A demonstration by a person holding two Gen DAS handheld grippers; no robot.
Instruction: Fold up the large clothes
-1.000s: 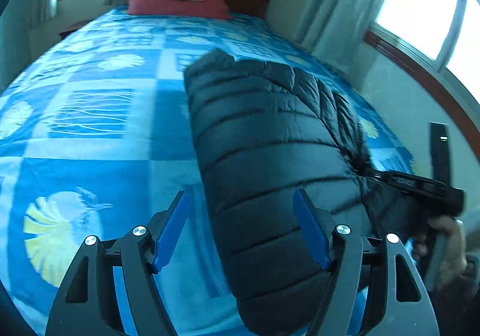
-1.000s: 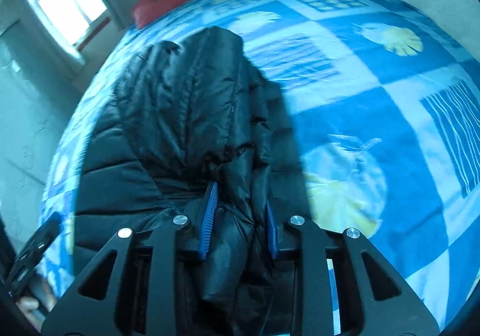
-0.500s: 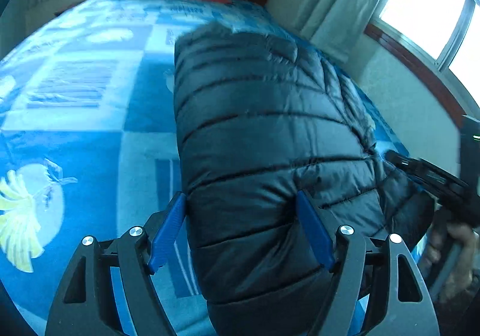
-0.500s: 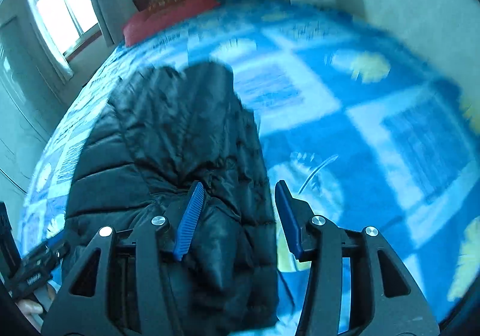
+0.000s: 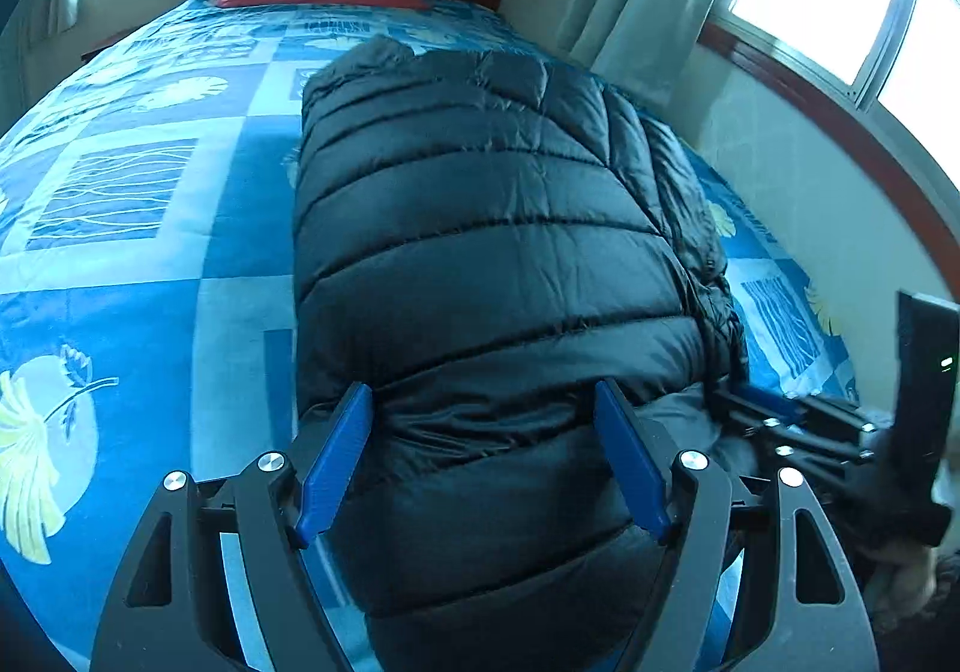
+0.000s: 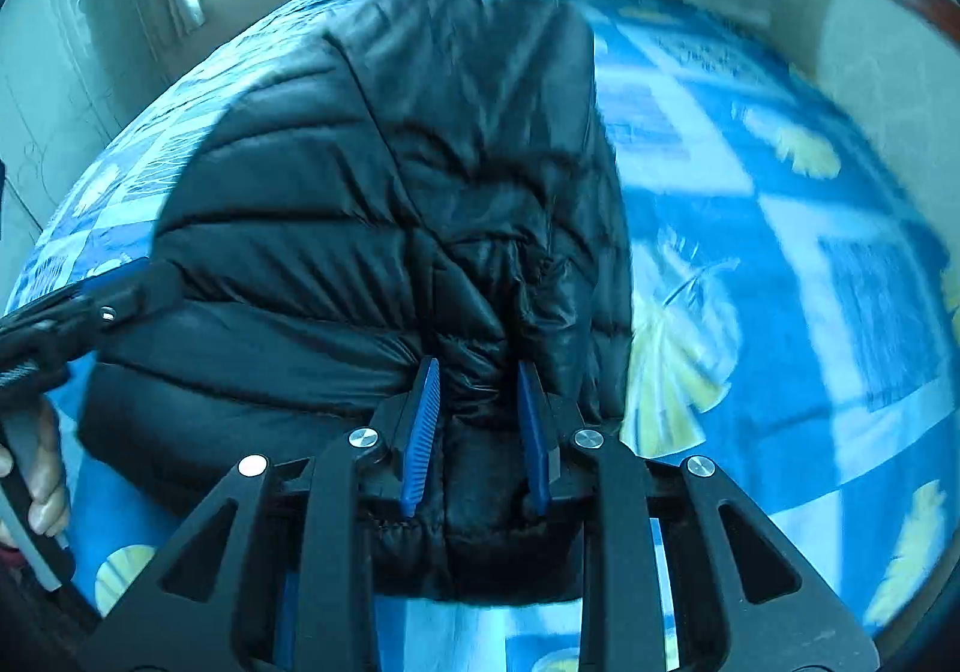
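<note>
Blue bedspread [image 5: 150,264], black quilted puffer jacket [image 5: 480,264]

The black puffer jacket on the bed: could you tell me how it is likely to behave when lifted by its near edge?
The black puffer jacket is thick and quilted, so it will probably sag and drape rather than hold a crease. Its shell looks glossy, so it may slip; the right gripper, whose jaws have just been closing, pinches a bunched fold. It looks bulky yet probably light for its size.
</note>
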